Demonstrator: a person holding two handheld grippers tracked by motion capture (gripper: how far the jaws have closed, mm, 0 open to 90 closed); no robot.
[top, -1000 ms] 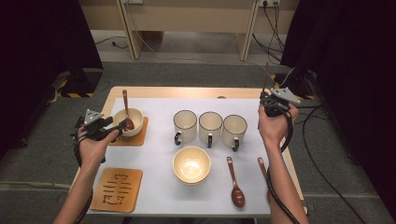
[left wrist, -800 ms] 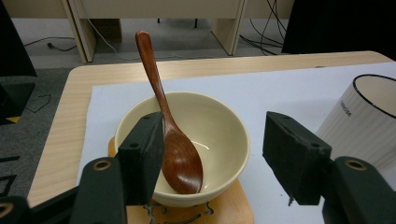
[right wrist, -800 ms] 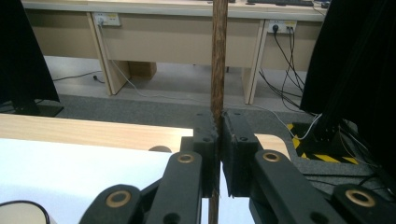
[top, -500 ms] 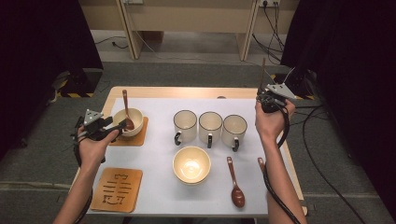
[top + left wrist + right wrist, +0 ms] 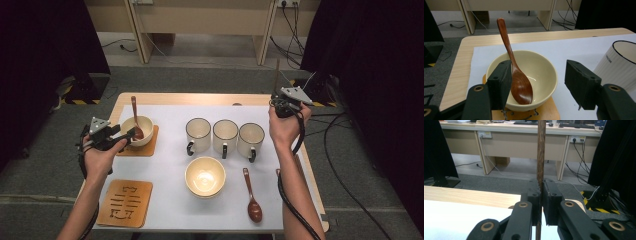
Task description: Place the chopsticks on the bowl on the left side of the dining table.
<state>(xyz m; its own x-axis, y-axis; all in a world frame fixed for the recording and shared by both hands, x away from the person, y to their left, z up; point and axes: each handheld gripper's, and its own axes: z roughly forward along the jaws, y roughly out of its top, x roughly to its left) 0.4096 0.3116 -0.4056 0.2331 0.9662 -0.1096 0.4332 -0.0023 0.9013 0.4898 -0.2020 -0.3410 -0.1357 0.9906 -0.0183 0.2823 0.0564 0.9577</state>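
While my left tongs [image 5: 536, 82] stay wide at the bowl [image 5: 524, 75], its spoon [image 5: 516, 72] released, my right tongs [image 5: 541, 195] have risen. They clamp a wooden stick [image 5: 541, 150].

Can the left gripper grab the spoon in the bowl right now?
Probably yes. The left gripper is open, the spoon leans in the bowl beside one jaw, and nothing blocks it.

Grey carpet floor [image 5: 210, 80] surrounds the light wooden table [image 5: 180, 98]. Beyond it stands a beige desk [image 5: 200, 20] with wall sockets [image 5: 484, 134] and trailing cables [image 5: 292, 30]. Black curtains [image 5: 45, 40] hang at both sides.
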